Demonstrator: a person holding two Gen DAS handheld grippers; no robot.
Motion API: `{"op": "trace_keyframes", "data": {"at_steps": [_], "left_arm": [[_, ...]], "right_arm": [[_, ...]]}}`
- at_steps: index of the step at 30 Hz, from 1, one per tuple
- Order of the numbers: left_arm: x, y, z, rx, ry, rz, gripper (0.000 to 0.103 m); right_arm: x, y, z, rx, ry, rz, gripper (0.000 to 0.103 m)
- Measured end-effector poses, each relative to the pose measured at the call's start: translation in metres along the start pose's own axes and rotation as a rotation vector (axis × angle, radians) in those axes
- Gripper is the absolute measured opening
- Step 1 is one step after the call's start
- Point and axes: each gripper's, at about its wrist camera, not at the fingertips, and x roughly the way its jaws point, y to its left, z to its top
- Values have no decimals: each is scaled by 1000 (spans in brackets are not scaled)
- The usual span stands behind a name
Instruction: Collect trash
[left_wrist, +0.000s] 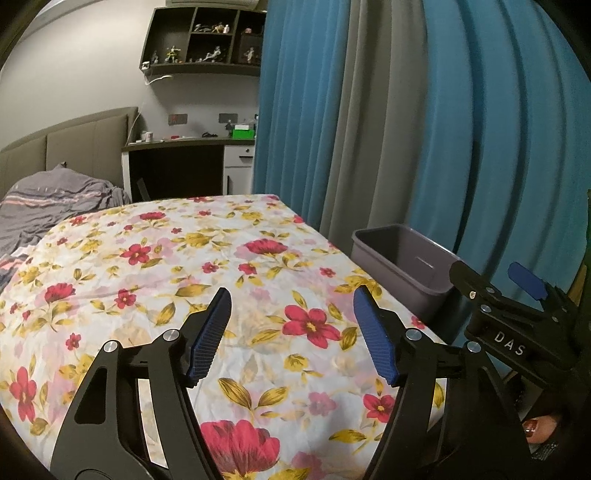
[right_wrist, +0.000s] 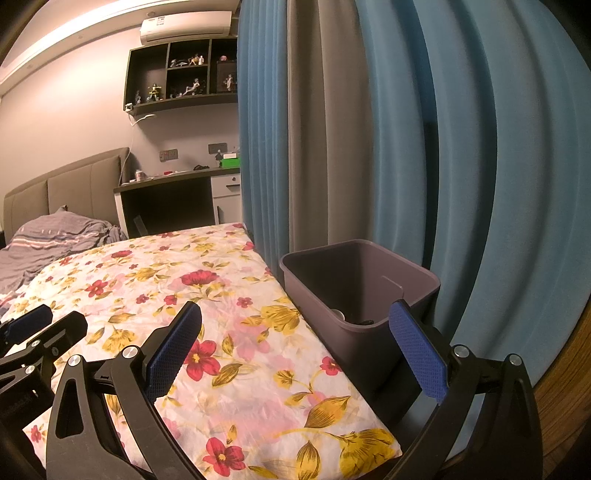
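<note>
Both tools hover open and empty over the flowered bed (left_wrist: 155, 258): left tool (left_wrist: 291, 332), right tool (right_wrist: 295, 347). The gray bin (right_wrist: 369, 332), at two o'clock beside the mattress edge, holds small trash within easy reach.

Only legible txt: white letters "DAS" showing on the black body of the right gripper (left_wrist: 526, 291), seen in left wrist view. Nothing else reading clearly; the AC unit (right_wrist: 186, 25) label is too small.
</note>
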Motion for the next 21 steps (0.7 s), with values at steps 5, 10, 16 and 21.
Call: {"op": "trace_keyframes", "data": {"at_steps": [5,10,16,21], "left_arm": [[0,0,0,-1,-1,0,67],[0,1,-1,-8,4,4,67],[-2,4,-1,-13,1,15,71],[-3,4,0,-7,0,27,77]], "right_arm": [[0,-1,0,-1,0,2,98],[0,0,0,1,0,1,98],[-2,-1,0,0,-1,2,98],[-2,-1,0,1,-1,3,98]]}}
